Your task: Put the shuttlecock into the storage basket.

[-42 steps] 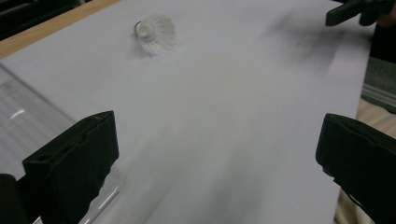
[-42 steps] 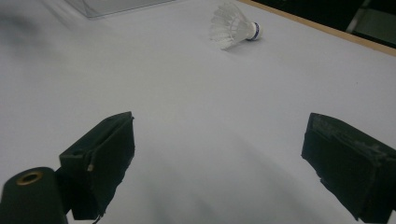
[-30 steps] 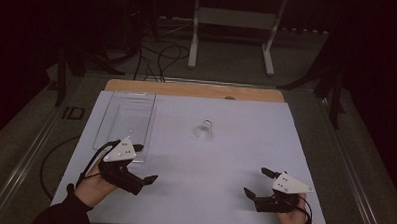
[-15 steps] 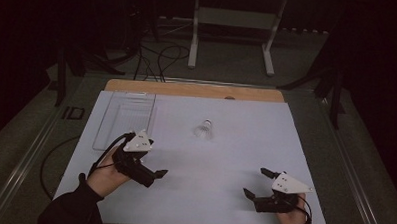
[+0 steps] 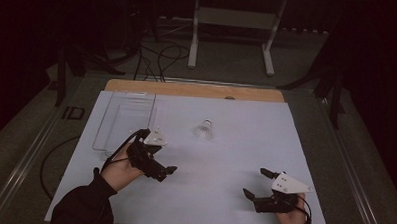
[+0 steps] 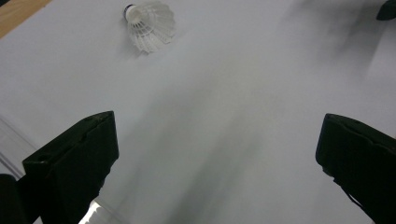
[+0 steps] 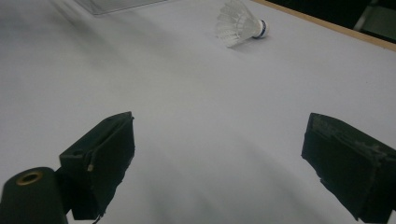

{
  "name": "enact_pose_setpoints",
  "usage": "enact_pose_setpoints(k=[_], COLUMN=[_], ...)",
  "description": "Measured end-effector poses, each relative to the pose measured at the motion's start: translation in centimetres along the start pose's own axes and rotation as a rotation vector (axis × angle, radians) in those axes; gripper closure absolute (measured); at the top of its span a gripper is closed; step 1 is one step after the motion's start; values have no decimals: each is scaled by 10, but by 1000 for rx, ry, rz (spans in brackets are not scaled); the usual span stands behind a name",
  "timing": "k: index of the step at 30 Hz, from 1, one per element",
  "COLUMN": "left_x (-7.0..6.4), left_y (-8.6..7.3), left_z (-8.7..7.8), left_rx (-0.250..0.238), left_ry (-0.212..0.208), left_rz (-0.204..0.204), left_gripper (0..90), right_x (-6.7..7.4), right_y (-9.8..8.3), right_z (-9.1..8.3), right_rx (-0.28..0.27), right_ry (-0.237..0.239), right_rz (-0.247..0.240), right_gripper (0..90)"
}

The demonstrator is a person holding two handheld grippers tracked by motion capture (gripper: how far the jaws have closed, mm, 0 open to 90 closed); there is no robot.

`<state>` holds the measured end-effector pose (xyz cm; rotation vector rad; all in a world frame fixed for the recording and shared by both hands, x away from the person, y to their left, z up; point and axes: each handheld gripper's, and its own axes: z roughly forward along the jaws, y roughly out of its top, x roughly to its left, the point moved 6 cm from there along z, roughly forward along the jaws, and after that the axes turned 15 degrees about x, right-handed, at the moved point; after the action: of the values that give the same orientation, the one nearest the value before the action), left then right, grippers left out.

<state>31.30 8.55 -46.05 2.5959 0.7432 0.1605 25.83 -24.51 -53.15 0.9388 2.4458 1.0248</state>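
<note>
A white feather shuttlecock [image 5: 204,128] lies on its side near the middle of the white table sheet [image 5: 235,143]. My left gripper [image 5: 165,172] is held above the sheet, near and to the left of the shuttlecock, open with nothing between its jaws. In the left gripper view the shuttlecock [image 6: 149,21] lies far ahead of the open left gripper [image 6: 217,119]. My right gripper [image 5: 255,182] rests at the front right, open and empty. In the right gripper view the shuttlecock [image 7: 238,21] is well ahead of the right gripper [image 7: 219,119].
A clear plastic tray [image 5: 123,120] stands at the back left of the sheet, and its corner [image 7: 116,4] shows in the right gripper view. A wooden board edge [image 5: 197,90] runs along the far side. Beyond the table are a white stand [image 5: 229,23] and cables on the floor.
My left gripper has risen and moved forward and right, from the front left edge toward the middle of the sheet. The right gripper and the shuttlecock have stayed put.
</note>
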Motion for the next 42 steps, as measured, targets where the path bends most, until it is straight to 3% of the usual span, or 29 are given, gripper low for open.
enact_pose_setpoints(k=[10,22,33,36,39,42], left_x=[-2,-2,0,2,3,2], left_y=[10,22,25,27,31,33], left_z=[11,18,29,32,33,34], left_rx=[43,63,129,139,143,160], left_ry=[-14,-24,-50,-22,-25,-33], left_rz=[9,-35,-52,-75,-95,-83], left_gripper=[1,1,1,1,1,1], right_x=[0,1,1,1,1,1], right_y=[0,0,0,0,0,-1], right_z=[0,0,1,0,0,1], right_rx=[-1,3,6,5,4,5], right_ry=[2,8,9,9,10,10], right_rz=[1,0,-2,-1,0,0], right_gripper=[95,95,95,95,95,95])
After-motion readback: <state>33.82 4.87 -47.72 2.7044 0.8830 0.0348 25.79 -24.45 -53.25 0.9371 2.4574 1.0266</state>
